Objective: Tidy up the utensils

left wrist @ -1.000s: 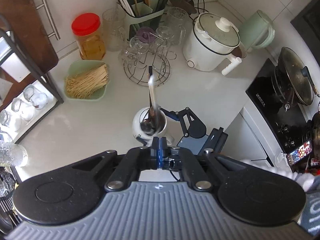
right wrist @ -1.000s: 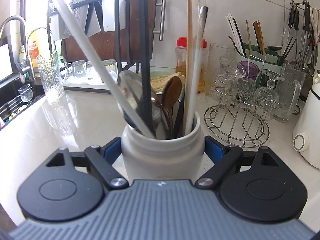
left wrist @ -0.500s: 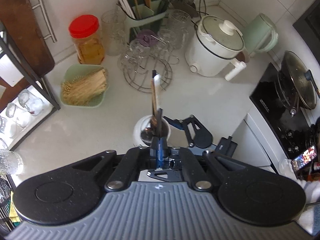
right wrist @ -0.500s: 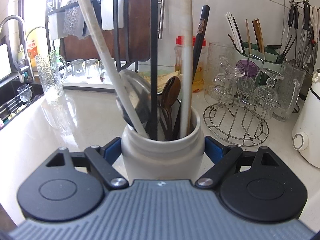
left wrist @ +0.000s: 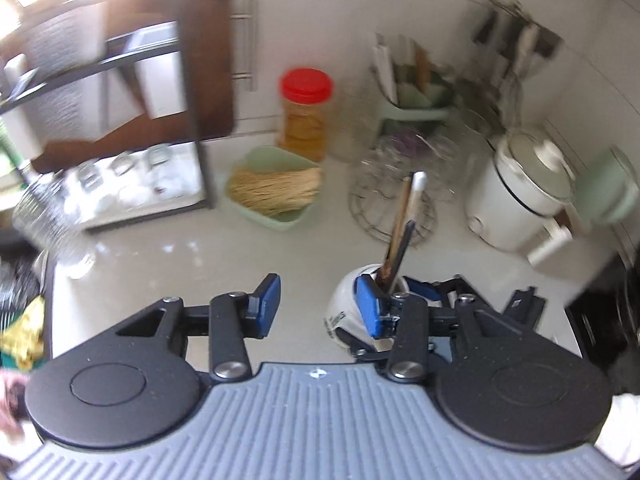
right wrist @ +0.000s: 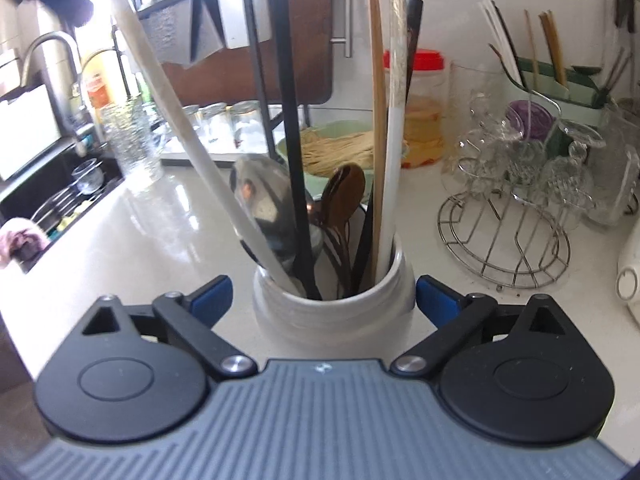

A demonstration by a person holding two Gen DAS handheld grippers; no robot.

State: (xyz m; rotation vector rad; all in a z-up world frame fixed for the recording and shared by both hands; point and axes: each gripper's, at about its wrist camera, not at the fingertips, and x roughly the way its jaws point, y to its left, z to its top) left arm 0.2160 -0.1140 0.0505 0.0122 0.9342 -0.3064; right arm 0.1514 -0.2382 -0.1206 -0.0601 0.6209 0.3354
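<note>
1. Your right tongs (right wrist: 324, 300) are wide apart. They have just been opening. The white jar (right wrist: 332, 312) stands between the blue pads (right wrist: 436, 300), but the pads do not touch it; there is a gap on each side.
2. Your left tongs (left wrist: 318, 306) are apart too, and they have just been opening. Nothing is between them, only bare bench (left wrist: 200, 264).
3. In the left view, the white jar (left wrist: 346, 300) sits just behind the right-hand blue pad (left wrist: 368, 308). That picture is blurry, so you cannot tell if the pad touches the jar.
4. The jar stands upright on the white bench (right wrist: 120, 248), near its front edge, close to you.
5. The jar holds the utensils. A long white handle (right wrist: 188, 140) leans to the left. A shiny metal spoon (right wrist: 264, 208) and a brown wooden spoon (right wrist: 344, 192) stand with their bowls up.
6. A black stick (right wrist: 290, 120) stands almost straight up in the jar. A wooden stick (right wrist: 377, 100), a white stick (right wrist: 394, 112) and a dark stick (right wrist: 414, 32) stand close together at the right side of the jar.
7. A green dish of thin pale sticks (right wrist: 340, 148) sits behind the jar, toward the back edge of the bench.
8. A jar with a red lid (right wrist: 420, 108) stands by the wall, at the back edge.
9. A wire rack with glass cups (right wrist: 512, 216) sits to the right of the white jar, well apart from it.
10. A sink with a tap (right wrist: 44, 52) is at the left end of the bench.
</note>
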